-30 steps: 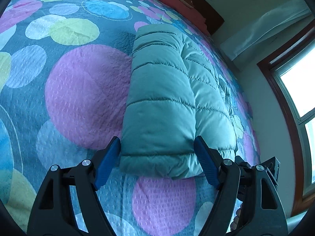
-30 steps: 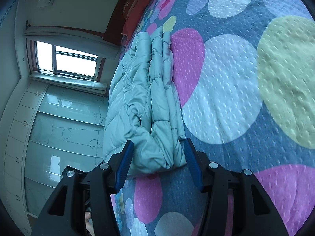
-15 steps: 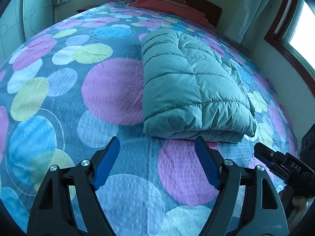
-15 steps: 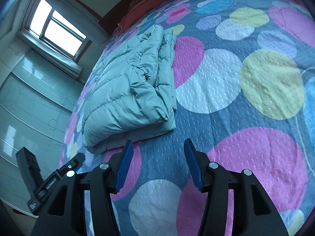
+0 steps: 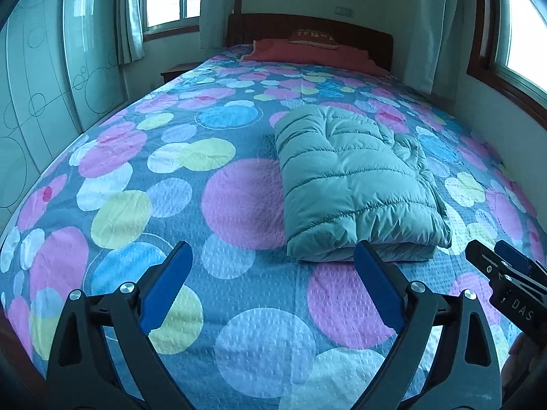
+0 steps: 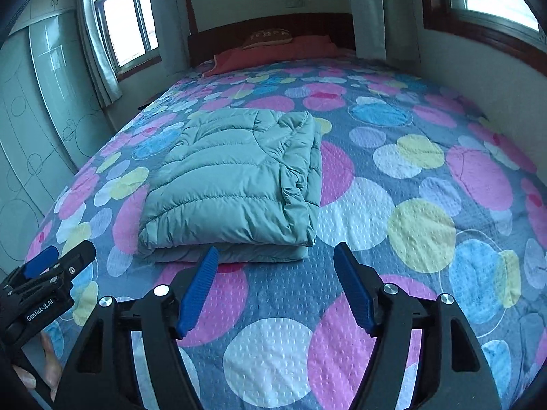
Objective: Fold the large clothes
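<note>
A teal quilted puffer jacket (image 5: 352,184) lies folded into a thick rectangle on the bed; it also shows in the right wrist view (image 6: 236,184). My left gripper (image 5: 273,266) is open and empty, held back from the jacket's near edge, above the bedspread. My right gripper (image 6: 277,266) is open and empty, also short of the jacket's near edge. The right gripper shows at the right edge of the left wrist view (image 5: 506,273), and the left gripper at the left edge of the right wrist view (image 6: 48,273).
The bedspread (image 5: 171,205) is blue with large coloured circles. Red pillows (image 5: 307,51) and a dark headboard (image 5: 307,27) stand at the far end. Windows with curtains (image 5: 171,0) and a glass-fronted wardrobe (image 5: 37,85) line the walls.
Both grippers have pulled back and up from the jacket's near end, which sat between their fingers a second ago. The jacket stays folded on the bed.
</note>
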### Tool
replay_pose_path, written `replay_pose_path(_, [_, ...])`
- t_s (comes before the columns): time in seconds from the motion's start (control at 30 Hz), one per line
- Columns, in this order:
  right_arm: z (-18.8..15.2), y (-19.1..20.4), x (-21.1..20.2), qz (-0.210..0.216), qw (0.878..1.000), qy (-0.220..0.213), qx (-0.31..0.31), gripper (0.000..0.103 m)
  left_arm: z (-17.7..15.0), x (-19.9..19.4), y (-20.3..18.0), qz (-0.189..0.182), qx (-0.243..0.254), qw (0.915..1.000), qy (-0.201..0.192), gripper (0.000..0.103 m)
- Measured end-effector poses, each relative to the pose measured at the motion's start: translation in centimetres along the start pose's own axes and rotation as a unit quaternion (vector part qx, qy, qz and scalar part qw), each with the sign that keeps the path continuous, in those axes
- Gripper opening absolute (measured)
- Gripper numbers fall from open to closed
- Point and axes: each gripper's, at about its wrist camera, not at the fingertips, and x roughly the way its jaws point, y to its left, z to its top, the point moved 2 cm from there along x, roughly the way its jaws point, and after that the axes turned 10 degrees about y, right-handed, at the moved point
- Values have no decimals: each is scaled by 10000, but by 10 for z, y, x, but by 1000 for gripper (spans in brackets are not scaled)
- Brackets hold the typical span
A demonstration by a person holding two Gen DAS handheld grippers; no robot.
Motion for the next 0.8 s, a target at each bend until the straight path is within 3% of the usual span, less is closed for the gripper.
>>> replay_pose_path(0.13, [-1,11,-11,-114,9997,-170,-134,74,0,-7,1,42,-33,9999,-97,96])
replay_pose_path(0.8, [-1,16,-17,-166,9993,-281,-158,74,-1,-19,-12,118,93,9996,-236,96])
